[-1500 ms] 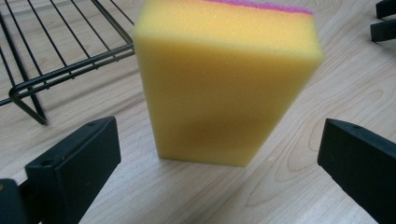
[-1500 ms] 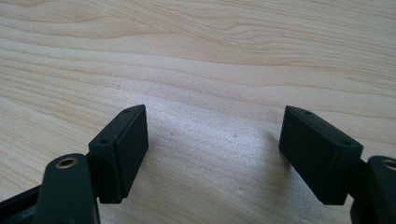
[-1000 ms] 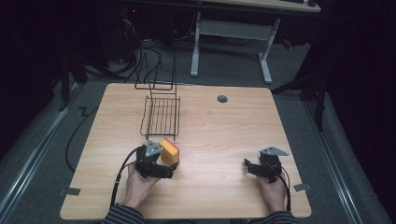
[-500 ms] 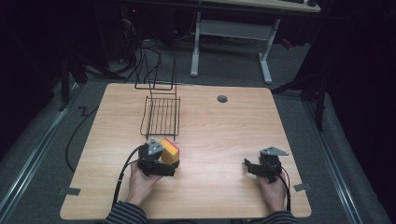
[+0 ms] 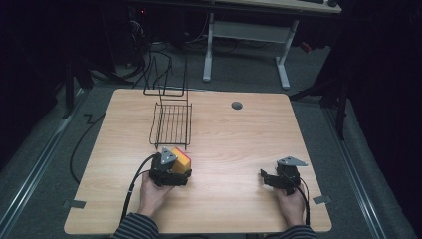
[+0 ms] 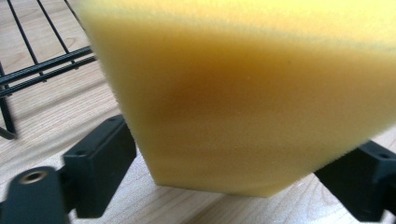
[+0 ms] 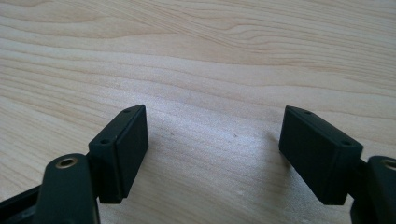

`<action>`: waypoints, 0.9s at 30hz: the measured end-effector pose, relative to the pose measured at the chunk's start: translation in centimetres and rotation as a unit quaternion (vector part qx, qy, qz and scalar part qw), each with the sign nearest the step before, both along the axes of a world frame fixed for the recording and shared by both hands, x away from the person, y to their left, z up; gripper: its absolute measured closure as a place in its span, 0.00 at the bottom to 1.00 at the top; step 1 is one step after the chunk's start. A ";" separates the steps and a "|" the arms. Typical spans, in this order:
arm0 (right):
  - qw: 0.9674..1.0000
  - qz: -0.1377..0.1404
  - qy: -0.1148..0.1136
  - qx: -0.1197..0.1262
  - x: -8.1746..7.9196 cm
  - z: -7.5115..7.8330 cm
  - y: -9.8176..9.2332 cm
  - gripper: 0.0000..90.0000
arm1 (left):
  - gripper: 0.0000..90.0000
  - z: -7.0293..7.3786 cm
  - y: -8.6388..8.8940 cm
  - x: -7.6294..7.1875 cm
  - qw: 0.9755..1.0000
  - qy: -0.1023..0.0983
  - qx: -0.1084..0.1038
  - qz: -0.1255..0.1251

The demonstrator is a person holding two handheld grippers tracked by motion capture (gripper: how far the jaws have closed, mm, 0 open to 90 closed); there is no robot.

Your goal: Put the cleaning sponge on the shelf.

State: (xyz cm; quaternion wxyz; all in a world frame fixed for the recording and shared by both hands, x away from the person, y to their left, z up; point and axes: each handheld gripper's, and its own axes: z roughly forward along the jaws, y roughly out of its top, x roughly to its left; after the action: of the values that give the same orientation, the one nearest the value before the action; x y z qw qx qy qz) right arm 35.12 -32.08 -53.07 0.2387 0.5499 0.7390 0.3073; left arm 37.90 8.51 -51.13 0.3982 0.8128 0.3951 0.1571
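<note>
Wooden counter (image 5: 224,129), wire rack (image 5: 171,124) close by. Left tool (image 5: 175,172) just closing, pinching yellow sponge (image 6: 243,102): light, soft, squashy; best gripped mid-flanks. Right tool (image 7: 212,154) released, idle.

On the table (image 5: 234,144), the sponge (image 5: 182,158) sits between my left gripper (image 5: 171,172) jaws just before the wire rack (image 5: 171,124), while my right gripper (image 5: 278,179) rests well right of that rack.

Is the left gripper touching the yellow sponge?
Touching. In the left gripper view, both black jaws of the left gripper, which have just been closing, press against the yellow sponge.
</note>
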 end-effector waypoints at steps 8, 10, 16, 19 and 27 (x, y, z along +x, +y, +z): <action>1.000 0.000 0.000 0.000 0.0 0.0 0.0 0.27 | 0.23 -0.2 -0.1 0.0 1.000 0.001 0.002 -0.007; 1.000 0.000 0.000 0.000 0.0 0.0 0.0 0.27 | 0.24 -0.2 -0.1 0.0 1.000 0.001 0.002 -0.008; 1.000 0.000 0.000 0.000 0.0 0.0 0.0 0.27 | 0.25 -0.1 -0.1 -0.1 1.000 0.001 0.004 -0.012; 1.000 0.000 0.000 0.000 0.0 0.0 0.0 0.27 | 0.25 0.0 0.0 -0.2 1.000 -0.001 0.004 -0.012; 1.000 0.000 0.000 0.000 0.0 0.0 0.0 0.27 | 0.26 0.4 0.3 -0.3 1.000 0.007 -0.002 -0.017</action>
State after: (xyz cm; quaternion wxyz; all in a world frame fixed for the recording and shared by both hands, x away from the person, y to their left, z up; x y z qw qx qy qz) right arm 35.12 -32.08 -53.08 0.2389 0.5496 0.7393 0.3072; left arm 37.57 8.82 -50.73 0.3998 0.8194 0.3847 0.1436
